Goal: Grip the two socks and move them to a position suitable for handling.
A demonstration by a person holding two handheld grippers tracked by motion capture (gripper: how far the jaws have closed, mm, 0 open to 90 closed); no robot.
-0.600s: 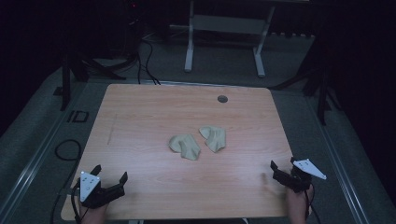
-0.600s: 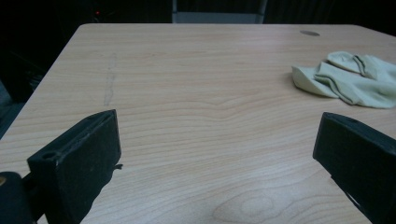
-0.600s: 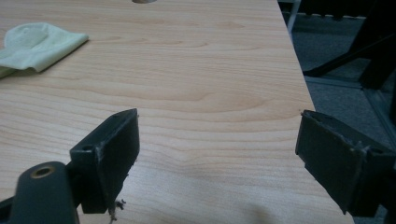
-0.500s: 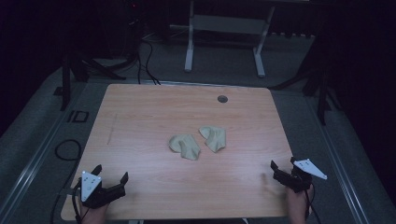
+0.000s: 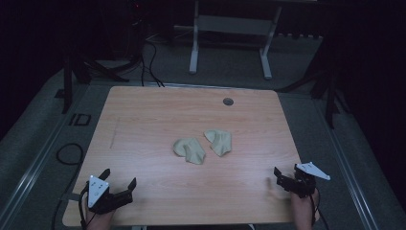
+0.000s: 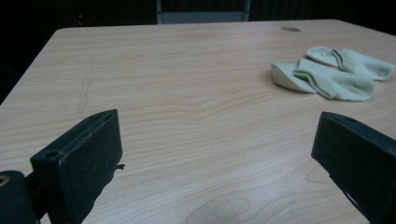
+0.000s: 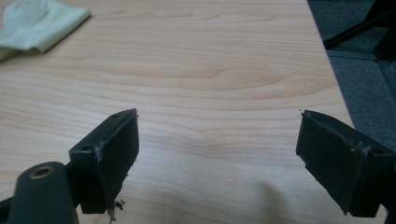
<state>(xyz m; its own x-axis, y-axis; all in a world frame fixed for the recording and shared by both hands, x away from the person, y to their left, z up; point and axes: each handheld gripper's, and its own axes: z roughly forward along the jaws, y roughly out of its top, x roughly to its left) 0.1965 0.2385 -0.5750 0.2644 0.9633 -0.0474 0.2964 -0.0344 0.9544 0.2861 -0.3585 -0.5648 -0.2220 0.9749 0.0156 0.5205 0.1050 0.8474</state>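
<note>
While over table (image 5: 143,124), both grippers' fingers (image 6: 79,158) wide apart, empty.

— What's under my hands?

— A light wooden table (image 5: 158,124) with rounded corners, its grain running side to side.

— And what do I see lying on it?

— Two pale green socks (image 5: 190,150) (image 5: 219,141) near the middle, crumpled, just beside each other. Near the far edge I see a small round grey cap (image 5: 228,101) set in the top, and a faint scuff line (image 5: 114,134) toward my left.
</note>
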